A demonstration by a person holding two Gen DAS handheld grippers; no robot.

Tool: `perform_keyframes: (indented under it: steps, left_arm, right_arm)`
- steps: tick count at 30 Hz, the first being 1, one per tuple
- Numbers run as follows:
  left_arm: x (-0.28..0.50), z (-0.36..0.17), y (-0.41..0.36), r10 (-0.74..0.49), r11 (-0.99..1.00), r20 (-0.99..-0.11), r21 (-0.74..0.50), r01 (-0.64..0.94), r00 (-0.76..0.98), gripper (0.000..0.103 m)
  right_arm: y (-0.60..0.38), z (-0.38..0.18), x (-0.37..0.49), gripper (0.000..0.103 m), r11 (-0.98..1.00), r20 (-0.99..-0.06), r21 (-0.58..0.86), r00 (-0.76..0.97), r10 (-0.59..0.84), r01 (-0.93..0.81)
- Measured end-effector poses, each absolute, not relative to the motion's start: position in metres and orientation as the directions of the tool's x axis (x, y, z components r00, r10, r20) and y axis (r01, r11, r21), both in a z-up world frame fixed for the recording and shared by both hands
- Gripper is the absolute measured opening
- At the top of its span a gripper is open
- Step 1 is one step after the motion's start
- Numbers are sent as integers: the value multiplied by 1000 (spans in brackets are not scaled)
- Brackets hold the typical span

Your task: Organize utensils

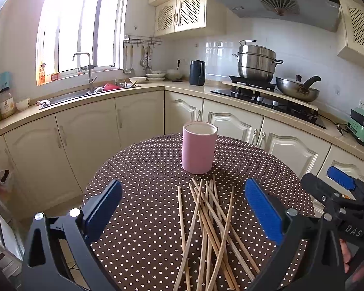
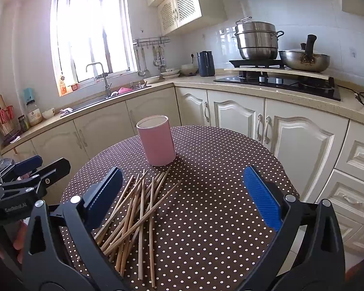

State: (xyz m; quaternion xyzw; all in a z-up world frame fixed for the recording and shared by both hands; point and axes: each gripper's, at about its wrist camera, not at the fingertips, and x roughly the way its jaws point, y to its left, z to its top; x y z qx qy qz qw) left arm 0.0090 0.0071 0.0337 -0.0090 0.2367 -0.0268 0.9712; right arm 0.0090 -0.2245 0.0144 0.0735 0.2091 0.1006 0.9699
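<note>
Wooden chopsticks [image 1: 211,228] lie crossed in a loose pile on the brown dotted tablecloth [image 1: 138,165], near the upright pink cylindrical holder [image 1: 198,151]. Left gripper [image 1: 183,212] and right gripper [image 2: 182,198] both have fingers wide apart, holding nothing.

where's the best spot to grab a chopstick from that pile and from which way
Probably the lone chopstick at the pile's left edge: it lies flat on the table with bare cloth beside it, apart from the crossed ones. Come straight down with the open left claw, fingers across its width, gripping near mid-length. The cup stands upright just beyond.
</note>
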Motion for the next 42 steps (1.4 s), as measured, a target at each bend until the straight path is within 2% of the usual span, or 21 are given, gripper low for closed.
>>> perform_keyframes:
  steps: [42]
  left_arm:
    - [5,39,5,-52,999,-440,-18,49,897,99]
  right_arm:
    - [-216,12,12,98,969,-406,169,883,234,-179]
